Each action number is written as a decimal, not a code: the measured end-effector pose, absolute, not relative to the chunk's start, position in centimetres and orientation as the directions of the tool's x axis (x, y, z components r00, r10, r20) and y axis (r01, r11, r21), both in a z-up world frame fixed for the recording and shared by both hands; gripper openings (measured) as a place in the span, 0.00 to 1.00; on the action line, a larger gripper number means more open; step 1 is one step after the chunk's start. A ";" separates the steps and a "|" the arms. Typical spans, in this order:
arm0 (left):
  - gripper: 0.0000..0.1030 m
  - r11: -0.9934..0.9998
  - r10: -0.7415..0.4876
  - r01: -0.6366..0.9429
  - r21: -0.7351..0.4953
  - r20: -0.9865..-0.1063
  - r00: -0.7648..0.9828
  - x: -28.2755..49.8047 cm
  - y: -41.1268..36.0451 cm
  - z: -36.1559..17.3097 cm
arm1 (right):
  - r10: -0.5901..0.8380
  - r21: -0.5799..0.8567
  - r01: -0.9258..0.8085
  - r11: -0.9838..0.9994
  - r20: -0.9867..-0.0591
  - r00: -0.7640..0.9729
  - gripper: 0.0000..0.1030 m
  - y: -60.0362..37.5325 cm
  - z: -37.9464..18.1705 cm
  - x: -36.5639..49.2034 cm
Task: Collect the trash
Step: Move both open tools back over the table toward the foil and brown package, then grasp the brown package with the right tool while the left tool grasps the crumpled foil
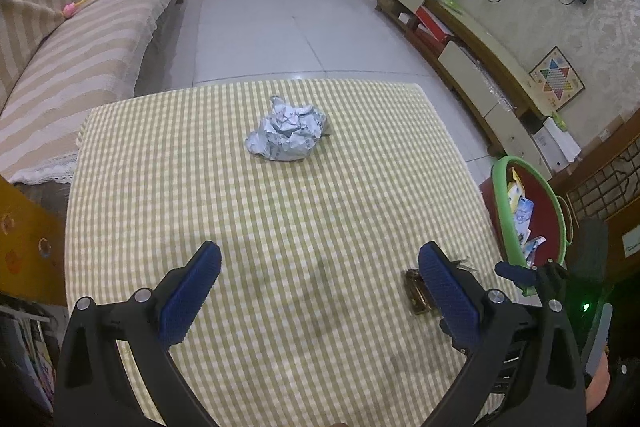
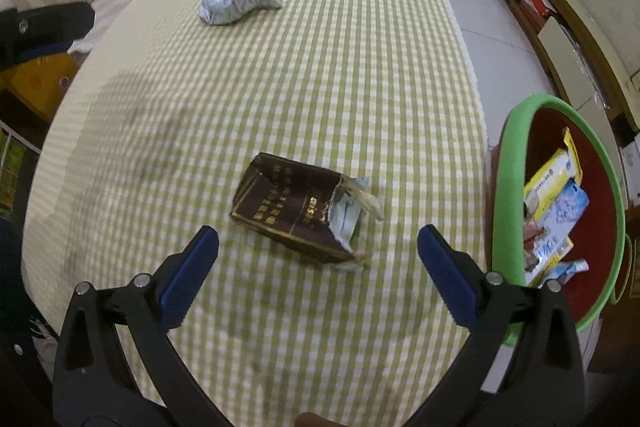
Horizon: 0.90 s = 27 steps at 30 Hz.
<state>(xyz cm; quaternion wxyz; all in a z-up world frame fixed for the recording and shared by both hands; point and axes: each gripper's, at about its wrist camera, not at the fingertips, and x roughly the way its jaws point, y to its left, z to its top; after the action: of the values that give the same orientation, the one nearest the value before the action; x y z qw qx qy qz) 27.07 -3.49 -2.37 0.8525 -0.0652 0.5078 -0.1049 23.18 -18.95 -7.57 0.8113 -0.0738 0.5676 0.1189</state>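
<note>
Two pieces of trash lie on the table [image 2: 360, 67], which is covered by a checked cloth. A crumpled paper [image 1: 286, 135] sits near the middle of the far edge, and a torn brown pack [image 2: 298, 213] lies near the right edge, toward the near side. A red bin [image 2: 516, 195] with a green rim stands just beside the right edge and already holds several wrappers and a box, so the task appears partly complete: some trash is in the bin and two pieces are left on the table. The right gripper [image 2: 318, 237] has its fingers spread wide and holds nothing; it hangs just short of the pack, which lies between and slightly ahead of the fingertips. The left gripper [image 1: 320, 253] is likewise wide open and empty, over the near half of the table, well apart from the paper. Its right finger hides most of the pack in the left view, so contact there cannot be ruled out, though it looks clear. The cloth between the two pieces is bare, giving free room to approach either. The path from the pack to the bin is short, but it crosses the table edge and the raised rim, which the load must clear. A sofa [image 1: 80, 59] borders the left edge.
</note>
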 end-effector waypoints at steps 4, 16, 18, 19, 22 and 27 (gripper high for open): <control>0.92 0.968 -0.251 0.100 -0.231 -0.855 0.453 27.8 -3.4 -3.1 | 0.095 -0.008 -0.314 0.949 -0.945 0.313 0.95 -18.3 -8.6 23.9; 0.92 0.968 -0.249 0.085 -0.236 -0.861 0.444 29.4 -3.4 -3.9 | 0.084 -0.031 -0.333 0.942 -0.942 0.326 0.76 -17.8 -9.9 25.6; 0.92 0.969 -0.248 0.089 -0.232 -0.861 0.444 29.7 -3.5 -3.9 | 0.104 -0.005 -0.324 0.946 -0.943 0.316 0.69 -18.1 -9.9 25.6; 0.92 0.969 -0.246 0.091 -0.230 -0.862 0.442 29.9 -3.6 -4.0 | 0.109 0.000 -0.325 0.946 -0.942 0.317 0.66 -18.3 -9.9 25.5; 0.92 0.970 -0.243 0.099 -0.222 -0.869 0.431 30.7 -3.7 -4.6 | 0.112 0.003 -0.326 0.945 -0.941 0.319 0.60 -18.5 -9.7 24.9; 0.92 0.973 -0.231 0.116 -0.201 -0.878 0.419 32.6 -3.8 -5.5 | 0.114 0.006 -0.331 0.944 -0.944 0.308 0.60 -18.9 -9.7 24.4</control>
<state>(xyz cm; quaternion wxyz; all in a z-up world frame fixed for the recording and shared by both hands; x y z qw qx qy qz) 32.62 -3.77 -5.46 0.8407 -0.0546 0.5288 -0.1033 24.43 -18.94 -9.66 0.8032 -0.0947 0.5716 0.1384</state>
